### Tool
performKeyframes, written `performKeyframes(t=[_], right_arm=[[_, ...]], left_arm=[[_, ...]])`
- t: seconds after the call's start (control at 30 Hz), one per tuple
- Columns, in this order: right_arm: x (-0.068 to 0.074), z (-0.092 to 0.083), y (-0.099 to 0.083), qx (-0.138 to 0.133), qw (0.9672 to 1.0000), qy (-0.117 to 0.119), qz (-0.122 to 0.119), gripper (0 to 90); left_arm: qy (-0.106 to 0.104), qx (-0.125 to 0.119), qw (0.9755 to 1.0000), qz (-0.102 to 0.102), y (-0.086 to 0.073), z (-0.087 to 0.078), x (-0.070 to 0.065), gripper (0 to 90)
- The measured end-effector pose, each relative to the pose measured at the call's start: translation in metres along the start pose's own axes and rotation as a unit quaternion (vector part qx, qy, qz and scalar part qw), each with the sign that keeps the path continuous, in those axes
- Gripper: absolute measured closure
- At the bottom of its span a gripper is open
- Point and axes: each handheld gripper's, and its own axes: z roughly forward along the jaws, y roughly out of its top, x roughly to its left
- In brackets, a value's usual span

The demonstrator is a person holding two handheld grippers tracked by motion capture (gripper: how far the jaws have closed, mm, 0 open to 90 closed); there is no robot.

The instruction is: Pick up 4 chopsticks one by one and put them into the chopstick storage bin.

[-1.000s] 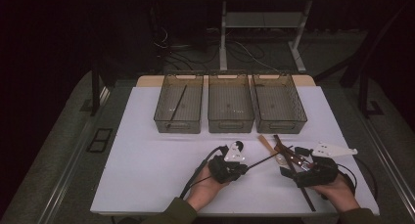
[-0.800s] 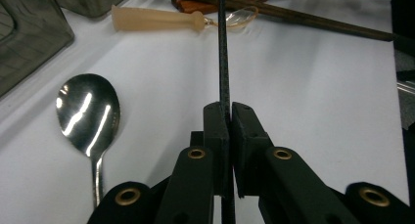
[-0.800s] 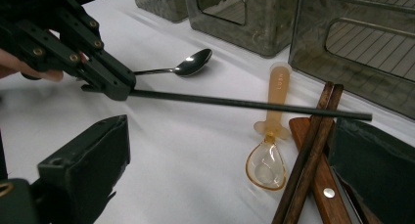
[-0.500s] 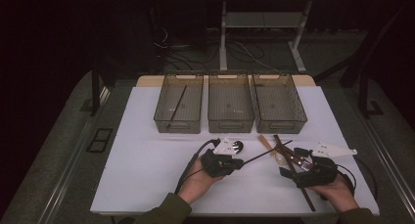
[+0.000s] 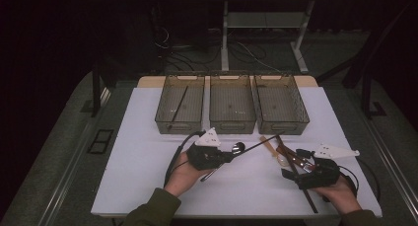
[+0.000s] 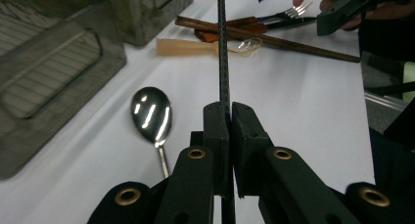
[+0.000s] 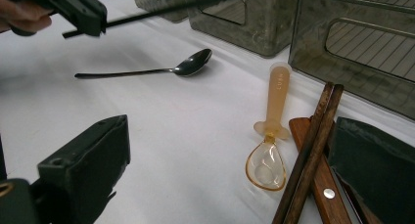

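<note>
Left gripper [image 6: 229, 117], fingers clamped on a black chopstick [image 6: 222, 48]; right gripper's [image 7: 220, 185] fingers spread, empty. Best kept level toward the left bin [image 5: 162, 118].

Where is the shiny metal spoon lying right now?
In the high view the shiny metal spoon lies on the white table, just beyond the left gripper, in front of the middle clear bin.

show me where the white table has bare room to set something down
Free: the wide white strip left of the left gripper, below the left bin, out to the table edge. The near edge between both hands is bare too. Crowded: the metal spoon, then the amber spoon, chopsticks and fork by the right gripper.
</note>
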Motion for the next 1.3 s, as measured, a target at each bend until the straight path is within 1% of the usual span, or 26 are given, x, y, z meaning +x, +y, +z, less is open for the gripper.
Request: performKeyframes(t=[0.17, 0.33, 0.57, 0.9, 0.97, 1.03, 1.1, 1.3], right_arm=[[0.000, 0.000, 0.000, 0.002, 1.0000, 0.000, -0.002, 2.0], [0.000, 0.000, 0.000, 0.002, 1.0000, 0.000, -0.002, 2.1], [0.000, 0.000, 0.000, 0.002, 1.0000, 0.000, -0.002, 2.1], [0.000, 0.001, 0.000, 0.002, 1.0000, -0.001, -0.002, 2.0], [0.000, 0.001, 0.000, 0.002, 1.0000, -0.001, -0.002, 2.1], [0.000, 0.001, 0.000, 0.002, 1.0000, -0.001, -0.002, 2.0], [0.000, 0.001, 0.000, 0.001, 1.0000, -0.001, -0.002, 2.1], [0.000, 0.001, 0.000, 0.001, 1.0000, -0.002, 0.000, 2.0]], left_arm=[[0.006, -0.009, 0.9999, -0.004, -0.002, -0.016, 0.010, 85.3], [0.019, -0.013, 0.9997, -0.010, -0.005, -0.029, 0.019, 85.3], [0.039, -0.018, 0.9988, -0.025, -0.009, -0.044, 0.033, 85.3], [0.065, -0.022, 0.9968, -0.040, -0.014, -0.059, 0.048, 85.3], [0.070, -0.017, 0.9966, -0.039, -0.014, -0.062, 0.051, 85.3], [0.076, -0.018, 0.9961, -0.041, -0.014, -0.064, 0.055, 85.3], [0.077, -0.024, 0.9955, -0.049, -0.014, -0.066, 0.059, 85.2], [0.088, -0.025, 0.9940, -0.061, -0.012, -0.073, 0.076, 85.2]])
